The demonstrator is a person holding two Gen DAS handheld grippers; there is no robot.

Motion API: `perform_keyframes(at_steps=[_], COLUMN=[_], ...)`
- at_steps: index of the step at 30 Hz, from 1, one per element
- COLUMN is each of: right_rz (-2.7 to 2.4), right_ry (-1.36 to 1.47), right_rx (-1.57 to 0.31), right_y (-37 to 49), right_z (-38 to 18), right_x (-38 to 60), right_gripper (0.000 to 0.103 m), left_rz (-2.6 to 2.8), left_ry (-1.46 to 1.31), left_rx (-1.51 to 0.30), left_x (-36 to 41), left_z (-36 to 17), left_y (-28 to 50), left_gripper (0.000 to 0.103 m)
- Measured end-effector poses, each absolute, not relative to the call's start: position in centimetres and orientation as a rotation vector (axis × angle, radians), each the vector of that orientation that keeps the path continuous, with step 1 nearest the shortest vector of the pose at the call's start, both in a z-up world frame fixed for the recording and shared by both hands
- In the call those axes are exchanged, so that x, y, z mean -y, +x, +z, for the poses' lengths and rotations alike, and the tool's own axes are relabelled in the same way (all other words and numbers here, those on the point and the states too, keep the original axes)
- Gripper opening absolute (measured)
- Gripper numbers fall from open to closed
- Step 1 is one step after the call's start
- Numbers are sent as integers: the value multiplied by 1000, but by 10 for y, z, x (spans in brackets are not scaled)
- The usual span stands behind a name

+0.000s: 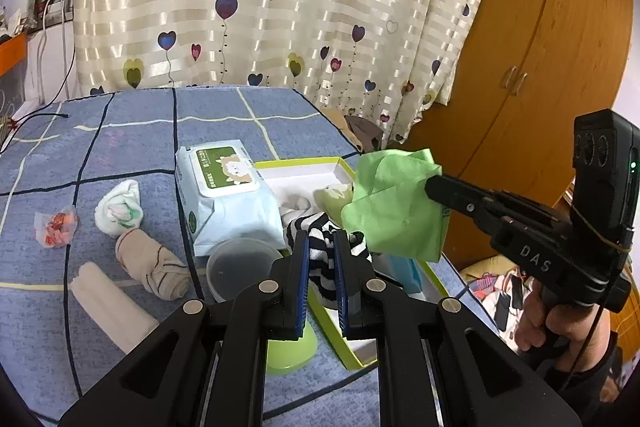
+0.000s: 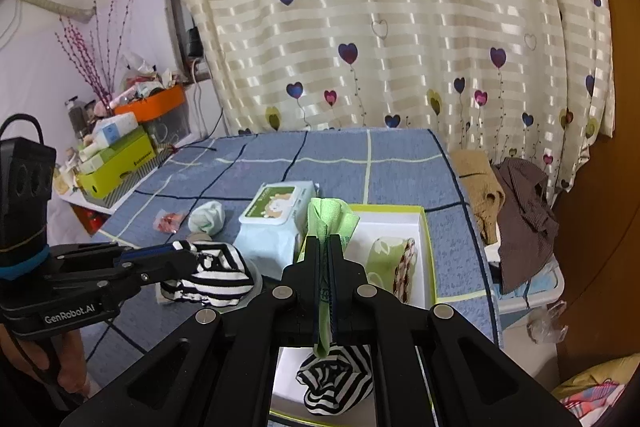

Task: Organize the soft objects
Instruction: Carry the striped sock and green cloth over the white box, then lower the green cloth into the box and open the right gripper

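My left gripper [image 1: 321, 241] is shut on a black-and-white striped sock [image 1: 320, 251] and holds it beside the green-rimmed white box [image 1: 304, 167]; it also shows in the right wrist view [image 2: 218, 267]. My right gripper [image 2: 329, 241] is shut on a light green cloth [image 2: 330, 217] and holds it above the box [image 2: 400, 223]; the cloth also shows in the left wrist view [image 1: 394, 203]. A second striped sock [image 2: 336, 383] and a green patterned soft item [image 2: 394, 259] lie in the box.
On the blue checked bedspread [image 1: 132, 131] lie a wet-wipes pack [image 1: 224, 195], a white-green rolled sock [image 1: 120, 207], a beige rolled sock [image 1: 152, 263], a white roll [image 1: 112, 307], a small wrapper [image 1: 56, 225], a clear round lid [image 1: 240, 267] and a green cup [image 1: 290, 351]. Clothes [image 2: 520, 211] hang at the bed's right edge.
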State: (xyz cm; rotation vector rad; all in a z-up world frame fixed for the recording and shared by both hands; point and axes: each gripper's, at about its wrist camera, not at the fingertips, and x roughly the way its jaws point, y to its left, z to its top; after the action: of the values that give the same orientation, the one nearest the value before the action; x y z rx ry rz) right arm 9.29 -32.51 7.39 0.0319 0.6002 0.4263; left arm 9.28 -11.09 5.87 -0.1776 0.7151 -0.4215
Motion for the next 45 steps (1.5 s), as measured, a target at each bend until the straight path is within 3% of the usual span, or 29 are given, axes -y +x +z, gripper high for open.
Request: perform_keyframes(at_steps=[20,40,43,45], right_rz=[407,401,419,424], right_ry=[75,25,46,50], right_rx=[-833,-867,-864,-851], right_y=[128,182,180,173], right_z=[-19,-37,-33,-27], right_x=[338,325,327,329], right_gripper=[4,4,7,18], left_rz=[-442,-441,-441,-443], left_ry=[-153,-165,-165,-163], left_rx=[-757,-785,-785,-785], left_x=[129,133,134,135], left_z=[46,36,36,36], left_y=[106,121,121,120], left_gripper=[12,12,12,12])
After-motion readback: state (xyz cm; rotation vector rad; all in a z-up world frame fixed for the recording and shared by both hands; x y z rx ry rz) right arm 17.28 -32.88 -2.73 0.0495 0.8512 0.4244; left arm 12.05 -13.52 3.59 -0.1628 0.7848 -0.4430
